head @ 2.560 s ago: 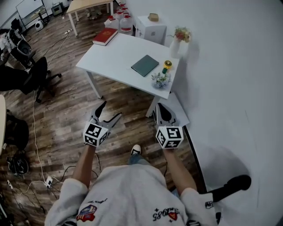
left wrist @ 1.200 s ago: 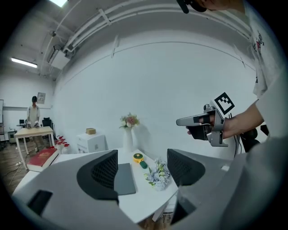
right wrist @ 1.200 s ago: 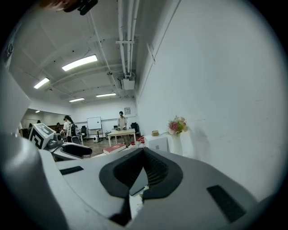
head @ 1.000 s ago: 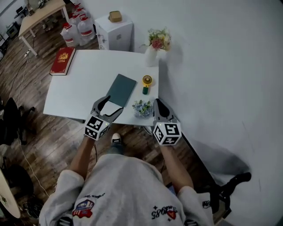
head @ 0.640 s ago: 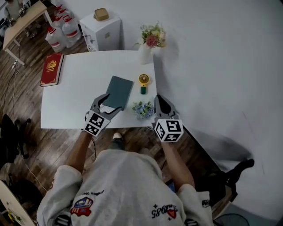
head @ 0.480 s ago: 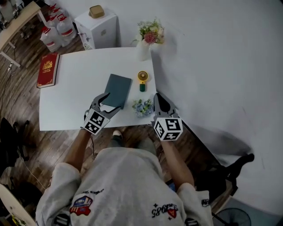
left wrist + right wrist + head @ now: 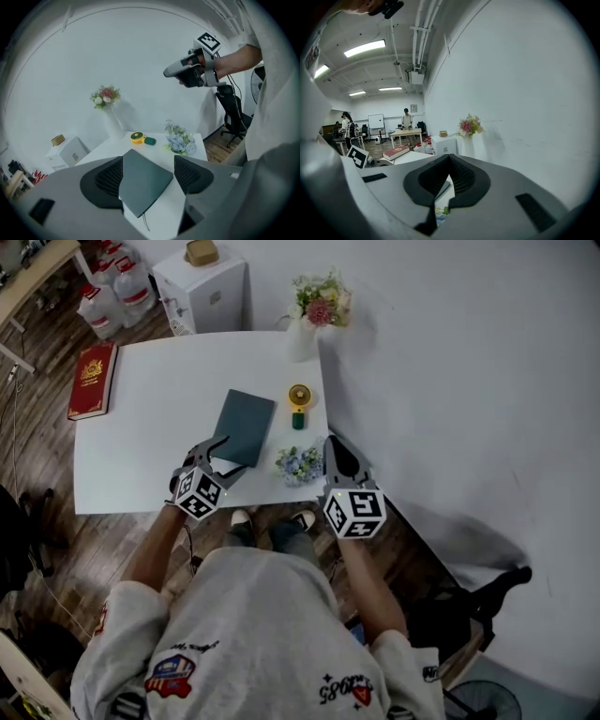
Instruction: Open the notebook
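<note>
Dark green notebook (image 7: 242,427) closed and flat on the white table (image 7: 141,456), a thin cord or ribbon trailing from its near edge in the left gripper view. Jaws of the left gripper (image 7: 232,454) apart, poised at the notebook's near end with the near corner framed between them. No clamp on it; contact with the cover not determinable. Jaws of the right gripper (image 7: 331,448) pressed together on nothing, held at the table's near right corner, just beside the blue flower bunch (image 7: 299,463). Judged stage: approach only, none of the opening done. Left to do: catch the cover's free edge, lift it, fold it over. Probable risk: whole notebook sliding or rising instead of the cover alone.
</note>
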A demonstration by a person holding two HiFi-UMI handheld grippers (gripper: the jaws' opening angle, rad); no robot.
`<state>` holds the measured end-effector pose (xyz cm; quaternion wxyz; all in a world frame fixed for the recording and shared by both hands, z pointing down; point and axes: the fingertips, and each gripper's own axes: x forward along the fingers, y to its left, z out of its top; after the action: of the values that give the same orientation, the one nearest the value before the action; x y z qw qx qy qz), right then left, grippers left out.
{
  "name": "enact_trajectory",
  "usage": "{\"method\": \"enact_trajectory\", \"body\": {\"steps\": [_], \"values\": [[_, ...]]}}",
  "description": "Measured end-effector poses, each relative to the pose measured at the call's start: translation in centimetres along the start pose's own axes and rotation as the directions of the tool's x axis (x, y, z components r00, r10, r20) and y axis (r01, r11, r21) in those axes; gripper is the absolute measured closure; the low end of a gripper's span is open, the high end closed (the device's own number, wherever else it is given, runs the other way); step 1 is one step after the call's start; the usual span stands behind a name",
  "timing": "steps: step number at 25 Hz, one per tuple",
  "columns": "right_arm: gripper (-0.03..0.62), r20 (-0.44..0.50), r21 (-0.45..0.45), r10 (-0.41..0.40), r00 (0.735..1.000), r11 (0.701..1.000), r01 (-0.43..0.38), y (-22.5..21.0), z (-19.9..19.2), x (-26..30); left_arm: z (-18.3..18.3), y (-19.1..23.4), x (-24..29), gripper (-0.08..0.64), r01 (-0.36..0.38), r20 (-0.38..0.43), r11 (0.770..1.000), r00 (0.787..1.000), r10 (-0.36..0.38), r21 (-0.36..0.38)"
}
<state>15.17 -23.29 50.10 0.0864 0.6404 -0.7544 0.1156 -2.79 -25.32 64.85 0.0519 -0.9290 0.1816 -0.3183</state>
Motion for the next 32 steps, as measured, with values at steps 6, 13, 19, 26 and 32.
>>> {"method": "enact_trajectory", "body": {"steps": [6, 13, 19, 26, 32], "values": [[0.601, 0.0, 0.014, -0.028, 1.0, 1.0, 0.028, -0.9, -0.6, -1.1, -2.3, -1.6, 1.5, 0.225, 0.036, -0.071, 0.989, 0.997, -0.027, 0.14], [0.601, -0.017, 0.039, -0.071, 0.997, 0.997, 0.072, -2.5, -2.0, -2.8, -4.3, -2.5, 3.6, 0.265, 0.042, -0.156, 0.961, 0.988, 0.001, 0.272], [0.601, -0.033, 0.058, -0.103, 0.994, 0.993, 0.104, -3.6, -3.0, -3.8, -5.8, -3.2, 5.7, 0.272, 0.058, -0.231, 0.923, 0.972, 0.035, 0.382], [0.601, -0.05, 0.071, -0.131, 0.99, 0.988, 0.134, -5.0, -3.9, -4.9, -7.7, -3.7, 7.8, 0.277, 0.066, -0.296, 0.903, 0.953, 0.07, 0.425], [0.601, -0.064, 0.081, -0.15, 0.987, 0.985, 0.155, -6.3, -4.5, -5.6, -8.0, -4.3, 9.2, 0.291, 0.082, -0.305, 0.876, 0.949, 0.076, 0.475]]}}
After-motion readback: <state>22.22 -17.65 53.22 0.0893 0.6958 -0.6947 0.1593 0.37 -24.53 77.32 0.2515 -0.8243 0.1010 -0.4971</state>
